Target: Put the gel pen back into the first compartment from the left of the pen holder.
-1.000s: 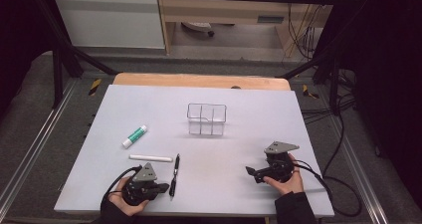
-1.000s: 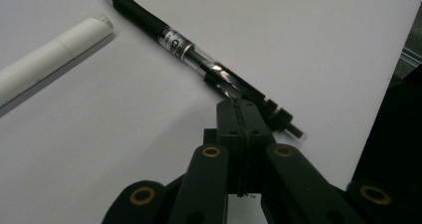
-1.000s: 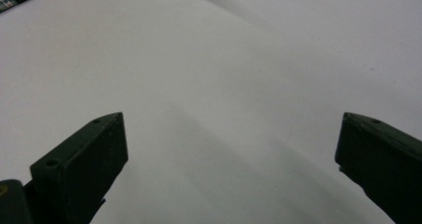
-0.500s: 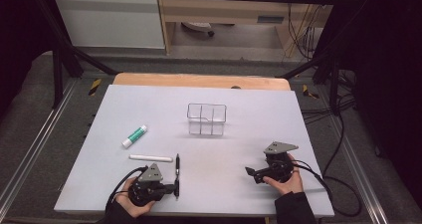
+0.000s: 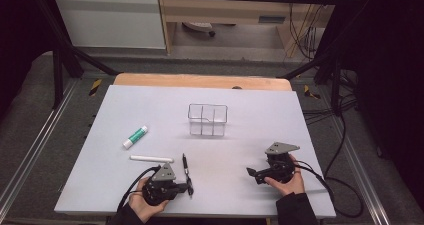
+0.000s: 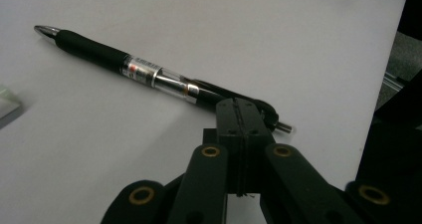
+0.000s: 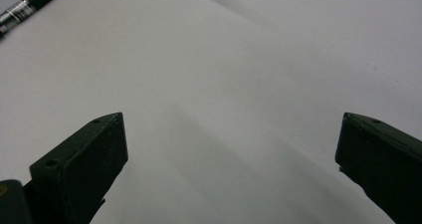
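White tabletop (image 5: pixel 300 130), pen (image 5: pixel 186 168) near front edge

We see a matt white table top (image 5: pixel 240 115) with a bare wood edge (image 5: pixel 200 81), a clear glossy plastic organizer (image 5: pixel 207 119), and a pen (image 6: pixel 149 74) with rubbery black grip, transparent barrel and metal tip. Our gripper jaws look matt black plastic.

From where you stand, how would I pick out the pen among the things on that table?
Start at the white table and find the clear divided box near its middle. Come toward the near edge on the left, to the left claw. The pen lies at its tip, its clip end pinched there: black with a clear barrel, unlike the plain white stick and the green-and-white tube beyond it.
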`<state>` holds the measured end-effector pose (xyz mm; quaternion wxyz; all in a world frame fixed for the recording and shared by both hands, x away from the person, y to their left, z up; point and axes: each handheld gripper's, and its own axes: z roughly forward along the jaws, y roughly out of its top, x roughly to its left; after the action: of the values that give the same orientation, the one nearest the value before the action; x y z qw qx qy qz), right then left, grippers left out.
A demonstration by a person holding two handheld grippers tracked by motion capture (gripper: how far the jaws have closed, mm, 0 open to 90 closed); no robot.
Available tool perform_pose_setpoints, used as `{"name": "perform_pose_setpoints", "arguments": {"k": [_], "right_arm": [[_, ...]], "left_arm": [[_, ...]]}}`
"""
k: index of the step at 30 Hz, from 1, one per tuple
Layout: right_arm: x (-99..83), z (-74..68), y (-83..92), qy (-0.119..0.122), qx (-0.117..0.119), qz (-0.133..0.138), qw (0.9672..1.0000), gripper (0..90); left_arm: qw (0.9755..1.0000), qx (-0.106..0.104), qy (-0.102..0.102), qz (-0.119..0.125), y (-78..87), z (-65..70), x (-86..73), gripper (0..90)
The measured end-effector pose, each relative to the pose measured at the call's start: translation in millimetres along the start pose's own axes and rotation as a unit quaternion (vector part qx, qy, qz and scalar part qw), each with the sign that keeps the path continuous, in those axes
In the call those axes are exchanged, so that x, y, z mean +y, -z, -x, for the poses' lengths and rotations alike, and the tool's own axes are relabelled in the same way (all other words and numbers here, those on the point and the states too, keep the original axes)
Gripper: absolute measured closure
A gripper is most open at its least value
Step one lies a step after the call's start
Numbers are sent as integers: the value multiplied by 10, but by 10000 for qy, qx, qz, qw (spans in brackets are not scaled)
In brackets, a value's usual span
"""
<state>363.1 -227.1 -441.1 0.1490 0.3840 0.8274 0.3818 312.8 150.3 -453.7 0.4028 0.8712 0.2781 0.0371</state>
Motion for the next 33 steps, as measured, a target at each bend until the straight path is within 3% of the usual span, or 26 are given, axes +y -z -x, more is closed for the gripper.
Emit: {"name": "perform_pose_setpoints", "arguments": {"k": [15, 26, 29, 33], "right_arm": [[4, 1, 8, -8, -6, 18, 10000, 7], [10, 9, 31, 15, 2, 50, 10000, 7], [11, 9, 32, 7, 7, 50, 10000, 7], [10, 5, 33, 22, 17, 66, 10000, 8]], "left_arm": [[9999, -4, -121, -23, -255, 104, 243, 894], [9998, 117, -175, -37, -455, 140, 404, 894], [9999, 119, -120, -18, -482, 139, 425, 894], [9997, 119, -223, -12, -403, 141, 425, 894]]}}
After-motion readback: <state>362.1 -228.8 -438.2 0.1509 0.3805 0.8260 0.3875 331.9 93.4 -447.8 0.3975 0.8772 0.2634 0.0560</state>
